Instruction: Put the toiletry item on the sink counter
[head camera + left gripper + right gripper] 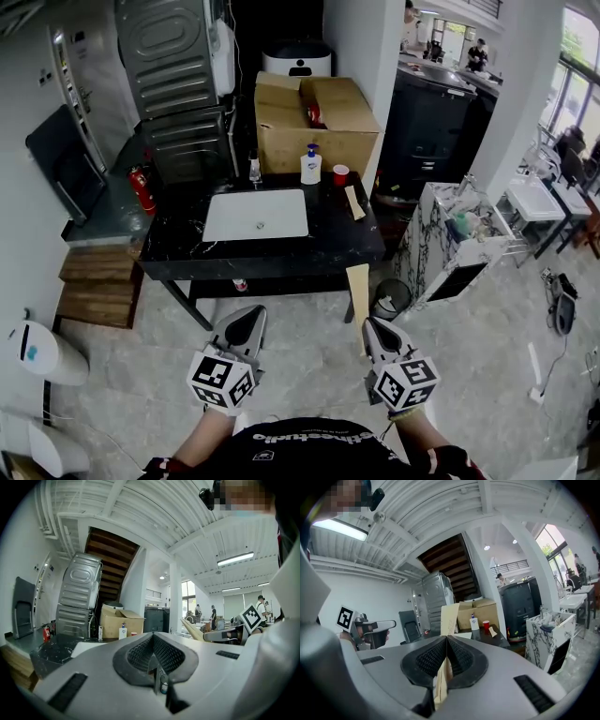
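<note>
My right gripper is shut on a flat tan carton, which sticks out forward past its jaws. The right gripper view shows the same carton pinched between the closed pads. My left gripper is held level beside it, jaws together with nothing between them, as the left gripper view confirms. Both hang over the floor, short of the black sink counter with its white basin. On the counter stand a pump bottle, a red cup and a small clear bottle.
Another tan carton lies at the counter's right end. A big cardboard box stands behind the counter. A marble-clad cabinet and a bin are to the right, wooden steps and a fire extinguisher to the left.
</note>
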A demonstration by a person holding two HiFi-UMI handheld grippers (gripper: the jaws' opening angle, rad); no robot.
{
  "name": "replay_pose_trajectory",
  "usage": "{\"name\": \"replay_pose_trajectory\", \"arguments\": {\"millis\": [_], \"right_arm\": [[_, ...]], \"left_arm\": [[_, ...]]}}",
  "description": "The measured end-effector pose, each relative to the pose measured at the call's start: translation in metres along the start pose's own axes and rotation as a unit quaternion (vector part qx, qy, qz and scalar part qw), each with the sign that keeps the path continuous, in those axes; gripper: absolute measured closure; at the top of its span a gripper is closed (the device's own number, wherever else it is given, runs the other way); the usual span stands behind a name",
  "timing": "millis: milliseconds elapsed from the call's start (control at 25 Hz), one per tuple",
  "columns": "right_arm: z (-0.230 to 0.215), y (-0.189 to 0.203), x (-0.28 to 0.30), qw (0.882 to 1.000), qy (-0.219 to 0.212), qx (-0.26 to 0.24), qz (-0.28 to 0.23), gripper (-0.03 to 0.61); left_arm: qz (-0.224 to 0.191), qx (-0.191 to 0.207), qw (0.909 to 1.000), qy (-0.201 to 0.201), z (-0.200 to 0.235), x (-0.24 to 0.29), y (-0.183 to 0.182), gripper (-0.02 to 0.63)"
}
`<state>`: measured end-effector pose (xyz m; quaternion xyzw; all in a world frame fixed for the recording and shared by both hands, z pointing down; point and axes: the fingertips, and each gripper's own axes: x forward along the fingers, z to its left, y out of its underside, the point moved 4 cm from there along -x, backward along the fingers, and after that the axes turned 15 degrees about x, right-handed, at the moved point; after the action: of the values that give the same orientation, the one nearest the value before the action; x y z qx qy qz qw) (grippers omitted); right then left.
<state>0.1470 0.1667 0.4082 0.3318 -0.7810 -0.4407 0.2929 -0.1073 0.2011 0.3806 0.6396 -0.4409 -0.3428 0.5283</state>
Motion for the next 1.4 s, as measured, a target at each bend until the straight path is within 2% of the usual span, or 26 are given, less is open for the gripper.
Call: {"name": "replay_pose_trajectory", "arguments": {"millis": [240,520,840,1160,1400], "right_arm": [[-0.019,-0.01,-0.007,1.0,-0.007,0.014,-0.006,0.538],[-0.046,-0.014,-0.02,1.0,-0.009,0.024,-0.006,0.538],[-0.071,-0.012,-0.001,0.999,-0.006,0.038,-0.005,0.538],[-0.089,-0.032,0.065,0.999,0.004,0.031,-0.001,0.538],[-0.088,-0.066,0.154,1.0,0.01,0.019,-0.004,0.538]], "left_arm": [[0.002,-0.01,0.9999,-0.008,-0.018,0.014,-0.001,0.6],[0.016,-0.003,0.9994,-0.032,-0.041,0.02,0.001,0.6],[0.034,0.002,0.9989,-0.032,-0.041,0.04,0.015,0.6],[0.027,-0.01,0.9993,-0.024,0.006,0.107,0.034,0.6],[0.014,-0.012,0.9995,-0.025,0.086,0.164,0.039,0.6]]}}
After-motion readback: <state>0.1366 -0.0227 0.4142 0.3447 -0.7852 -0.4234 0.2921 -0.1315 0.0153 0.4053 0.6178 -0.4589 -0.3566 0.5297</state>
